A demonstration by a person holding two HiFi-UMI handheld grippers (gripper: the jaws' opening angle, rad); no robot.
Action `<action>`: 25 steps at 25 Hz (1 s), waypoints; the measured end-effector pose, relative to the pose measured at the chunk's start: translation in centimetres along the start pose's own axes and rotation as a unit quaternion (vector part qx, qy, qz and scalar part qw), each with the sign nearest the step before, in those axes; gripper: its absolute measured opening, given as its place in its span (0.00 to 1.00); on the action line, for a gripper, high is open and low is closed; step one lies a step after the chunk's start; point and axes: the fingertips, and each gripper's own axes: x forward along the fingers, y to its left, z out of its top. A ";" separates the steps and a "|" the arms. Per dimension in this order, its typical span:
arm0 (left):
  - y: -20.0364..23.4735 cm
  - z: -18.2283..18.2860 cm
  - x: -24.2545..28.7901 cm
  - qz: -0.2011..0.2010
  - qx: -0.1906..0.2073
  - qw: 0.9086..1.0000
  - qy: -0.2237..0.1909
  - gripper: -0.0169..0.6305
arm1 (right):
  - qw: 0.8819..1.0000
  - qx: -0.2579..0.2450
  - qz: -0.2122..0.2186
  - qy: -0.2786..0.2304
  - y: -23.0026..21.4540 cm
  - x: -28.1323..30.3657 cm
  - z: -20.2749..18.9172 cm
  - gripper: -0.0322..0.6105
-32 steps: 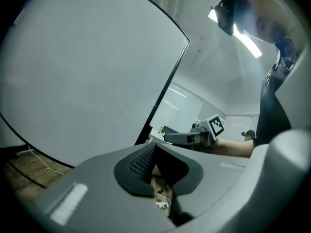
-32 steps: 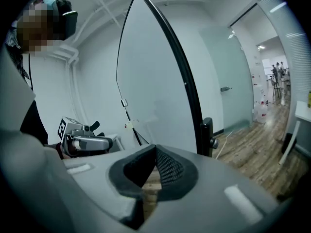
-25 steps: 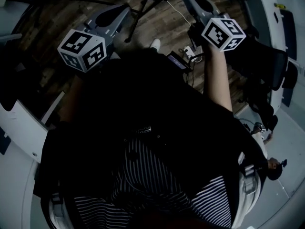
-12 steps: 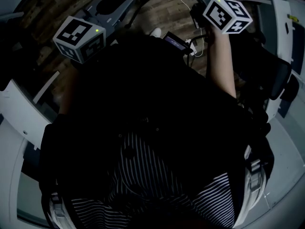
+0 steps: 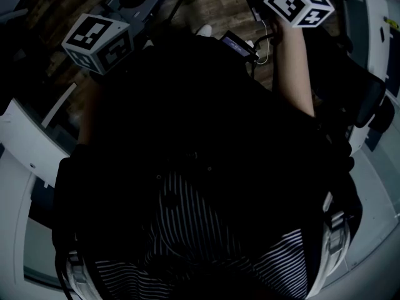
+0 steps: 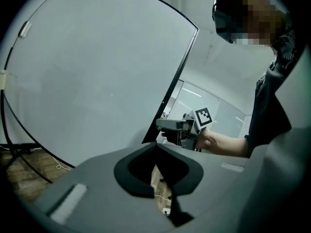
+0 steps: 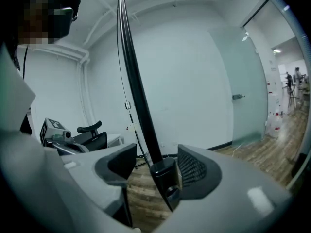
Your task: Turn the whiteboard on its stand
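The whiteboard (image 6: 97, 76) fills the left of the left gripper view, its black frame edge (image 6: 170, 86) running down to the jaws. In the right gripper view it stands edge-on (image 7: 133, 81). Its black lower corner piece (image 7: 165, 178) sits between the jaws of my right gripper (image 7: 156, 166), which are opening, with a gap on the left side. My left gripper (image 6: 156, 147) is beside the board with its tips together and nothing between them. The head view shows only the marker cubes, left (image 5: 97, 39) and right (image 5: 299, 2).
A black office chair (image 7: 87, 132) stands behind the board, and a glass door (image 7: 238, 91) is at the right. The floor is wood (image 7: 141, 193), with thin cables and a stand leg (image 6: 29, 164). White desk edges (image 5: 25, 142) flank me.
In the head view both marker cubes have moved up toward the top edge. The right one went furthest, and its jaws left the frame.
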 end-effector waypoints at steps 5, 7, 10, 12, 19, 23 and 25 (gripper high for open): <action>0.4 0.2 -0.3 0.004 -0.002 1.000 -0.008 0.03 | 0.999 -0.028 -0.001 0.017 0.7 1.9 -0.4 0.45; 0.2 0.3 -0.2 0.007 0.000 1.000 -0.011 0.03 | 0.999 -0.034 0.006 0.021 0.7 2.1 -0.5 0.45; 0.1 0.3 -0.2 0.007 0.001 1.000 -0.013 0.03 | 0.998 -0.053 0.015 0.027 1.0 2.2 -0.8 0.45; 0.3 0.1 -0.2 0.007 0.000 1.000 -0.014 0.03 | 0.995 -0.091 0.008 0.027 1.7 2.4 -0.7 0.37; -0.2 0.4 -0.1 -0.004 0.003 1.000 -0.017 0.03 | 0.994 -0.105 -0.010 0.024 3.0 3.4 -0.6 0.18; -0.3 0.4 -0.3 0.006 -0.001 1.000 -0.016 0.03 | 0.995 -0.101 -0.008 0.026 3.5 3.3 -0.4 0.18; -0.1 0.3 -0.7 0.015 -0.005 1.000 -0.016 0.03 | 0.996 -0.091 -0.010 0.023 3.6 3.2 -0.4 0.17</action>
